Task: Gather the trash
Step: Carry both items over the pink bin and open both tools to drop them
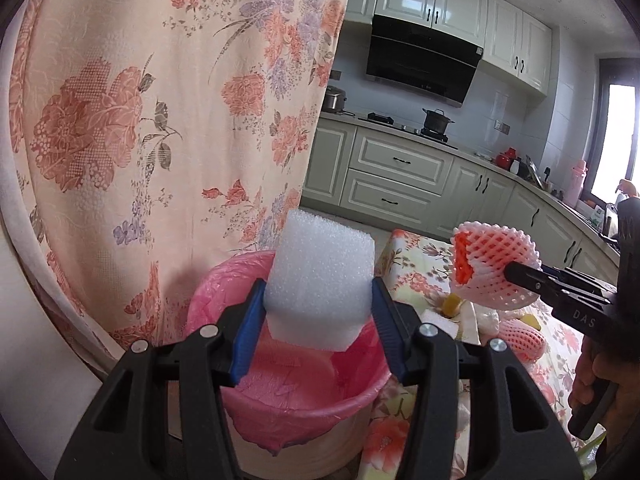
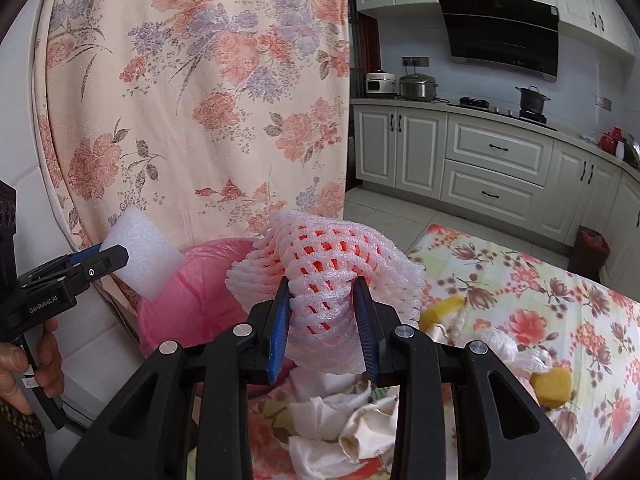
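The right gripper (image 2: 322, 304) clamps a foam fruit net (image 2: 320, 256) above crumpled tissues (image 2: 340, 420).

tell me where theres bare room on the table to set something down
Free: the floral tablecloth toward the far right, beyond the yellow sponges. Crowded: the near edge by the pink-lined bin, under crumpled tissues and a foam net. Both grippers are full: left on the white foam block, right on a foam fruit net.

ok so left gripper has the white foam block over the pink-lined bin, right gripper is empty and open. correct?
Not quite. The right gripper isn't empty: the right wrist view shows it shut on a pink foam fruit net. The rest holds: the left gripper holds the white foam block over the pink-lined bin.
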`<move>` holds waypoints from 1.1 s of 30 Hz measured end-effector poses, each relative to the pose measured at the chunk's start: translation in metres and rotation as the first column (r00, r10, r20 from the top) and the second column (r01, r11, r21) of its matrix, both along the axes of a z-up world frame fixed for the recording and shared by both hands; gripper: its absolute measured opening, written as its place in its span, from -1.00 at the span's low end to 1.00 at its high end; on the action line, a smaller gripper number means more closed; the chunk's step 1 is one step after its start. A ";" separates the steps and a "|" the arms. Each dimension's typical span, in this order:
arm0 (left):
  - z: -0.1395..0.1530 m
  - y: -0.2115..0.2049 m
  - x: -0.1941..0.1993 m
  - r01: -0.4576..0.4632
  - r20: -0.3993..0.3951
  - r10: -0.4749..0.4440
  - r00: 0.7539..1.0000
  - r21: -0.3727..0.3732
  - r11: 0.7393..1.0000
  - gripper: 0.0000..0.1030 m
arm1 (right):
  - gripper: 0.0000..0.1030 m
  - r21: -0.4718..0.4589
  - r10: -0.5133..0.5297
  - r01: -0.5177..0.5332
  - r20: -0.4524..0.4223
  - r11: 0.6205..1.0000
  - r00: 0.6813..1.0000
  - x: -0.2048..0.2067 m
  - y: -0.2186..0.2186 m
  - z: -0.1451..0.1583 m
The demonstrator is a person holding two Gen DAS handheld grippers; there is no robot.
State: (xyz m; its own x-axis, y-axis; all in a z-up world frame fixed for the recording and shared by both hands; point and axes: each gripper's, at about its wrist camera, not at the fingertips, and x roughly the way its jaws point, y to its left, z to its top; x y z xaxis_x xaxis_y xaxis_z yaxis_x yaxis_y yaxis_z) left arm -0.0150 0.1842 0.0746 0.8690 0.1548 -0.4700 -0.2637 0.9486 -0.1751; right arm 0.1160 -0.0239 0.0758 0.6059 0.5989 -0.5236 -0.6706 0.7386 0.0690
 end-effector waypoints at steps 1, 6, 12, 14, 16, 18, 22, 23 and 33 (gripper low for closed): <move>-0.001 0.003 0.000 -0.005 0.000 0.005 1.000 -0.003 1.000 -0.01 | -0.39 -0.003 0.013 -0.013 -0.004 1.000 1.000 0.001 0.009 0.000; -0.005 0.015 -0.003 -0.025 0.001 0.025 1.000 -0.021 0.999 -0.01 | -0.39 -0.013 0.070 -0.070 -0.030 0.997 0.997 0.004 0.045 -0.005; -0.009 0.030 -0.004 -0.043 -0.004 0.043 0.999 -0.037 0.998 -0.01 | -0.38 -0.041 0.110 -0.113 -0.063 0.993 0.992 0.008 0.081 -0.018; -0.009 0.034 -0.005 -0.050 -0.004 0.050 0.999 -0.044 0.998 -0.01 | -0.37 -0.049 0.120 -0.124 -0.073 0.991 0.990 0.009 0.089 -0.022; -0.010 0.037 -0.005 -0.052 -0.003 0.052 0.999 -0.052 0.997 -0.01 | -0.34 -0.059 0.127 -0.132 -0.081 0.990 0.989 0.010 0.096 -0.026; -0.011 0.039 -0.004 -0.052 -0.003 0.052 0.999 -0.055 0.997 -0.01 | -0.33 -0.064 0.134 -0.140 -0.090 0.988 0.987 0.011 0.102 -0.030; -0.014 0.041 -0.002 -0.050 -0.004 0.049 0.999 -0.065 0.997 0.00 | -0.25 -0.079 0.150 -0.157 -0.093 0.984 0.984 0.012 0.111 -0.034; -0.015 0.042 -0.001 -0.049 -0.004 0.049 0.999 -0.073 0.996 0.05 | -0.21 -0.080 0.151 -0.159 -0.094 0.984 0.984 0.013 0.112 -0.035; -0.020 0.044 -0.004 -0.053 -0.008 0.052 0.999 -0.111 0.992 0.31 | 0.10 -0.090 0.099 -0.107 -0.088 0.990 0.991 0.018 0.098 -0.039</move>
State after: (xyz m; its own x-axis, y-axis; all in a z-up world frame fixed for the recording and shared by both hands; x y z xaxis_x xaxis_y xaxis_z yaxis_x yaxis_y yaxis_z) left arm -0.0195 0.2281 0.0542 0.8585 0.1469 -0.4914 -0.3140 0.9081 -0.2771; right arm 0.1342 0.0742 0.0368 0.4955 0.6015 -0.6266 -0.7383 0.6717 0.0610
